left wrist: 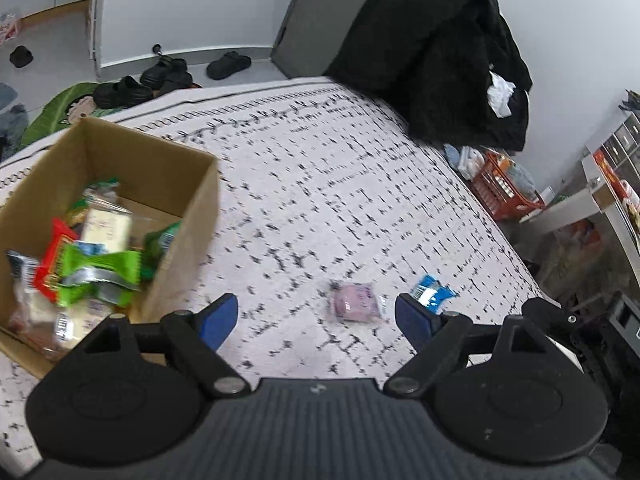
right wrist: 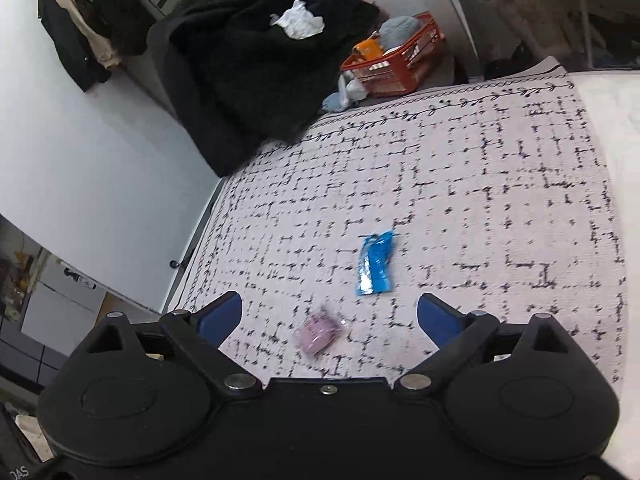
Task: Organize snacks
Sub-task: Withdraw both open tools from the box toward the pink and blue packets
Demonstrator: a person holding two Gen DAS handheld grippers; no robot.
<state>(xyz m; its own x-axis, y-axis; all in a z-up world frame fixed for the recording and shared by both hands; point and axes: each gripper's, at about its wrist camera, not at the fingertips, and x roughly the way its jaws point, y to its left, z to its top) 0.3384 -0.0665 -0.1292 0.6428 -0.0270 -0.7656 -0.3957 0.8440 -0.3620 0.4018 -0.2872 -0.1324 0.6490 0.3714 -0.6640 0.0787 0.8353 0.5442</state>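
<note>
Both tools are held wide open and empty: the left tool (left wrist: 316,316) and the right tool (right wrist: 330,316). A pink snack packet (left wrist: 355,302) is seen lying on the patterned rug (left wrist: 320,184), to the right of the cardboard box (left wrist: 188,216), with a blue packet (left wrist: 430,291) just beyond it. The box is filled with wrapped snacks (left wrist: 96,268).

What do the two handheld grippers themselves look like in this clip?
Both look the same build. The left gripper and right gripper each have a matte black plastic body with a ribbed centre panel, two round black housings, black linkage bars with silver pivot pins, and blue pads on the jaws. The right one shows a small silver screw at centre. No cables, hands or sleeves show.
</note>
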